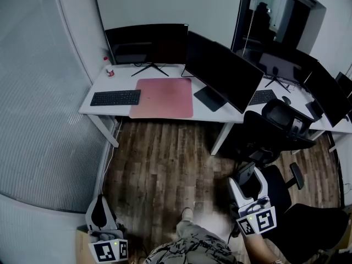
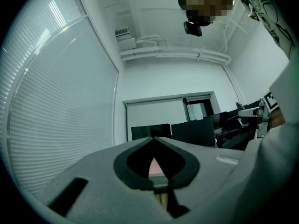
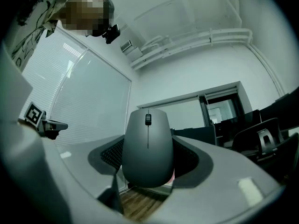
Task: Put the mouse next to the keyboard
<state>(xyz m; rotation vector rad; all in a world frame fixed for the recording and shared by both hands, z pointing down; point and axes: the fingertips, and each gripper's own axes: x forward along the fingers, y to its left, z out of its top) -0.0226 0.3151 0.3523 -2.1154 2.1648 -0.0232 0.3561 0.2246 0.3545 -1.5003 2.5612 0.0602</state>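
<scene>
Shows a dark grey mouse (image 3: 147, 146) clamped between the jaws of the right hand-held gripper (image 1: 250, 180), scroll wheel toward the jaw tips, held low over the wood floor (image 1: 165, 158) and well apart from the black keyboard (image 1: 115, 98). Places that keyboard at the left end of a white bench (image 1: 122, 81), just beside a pink mat (image 1: 164, 97), with two dark monitors (image 1: 147, 44) behind and a black office chair (image 1: 283, 119) off to the right. Shows the left hand-held gripper (image 2: 153, 139) low at the left, jaws together with nothing between them.
</scene>
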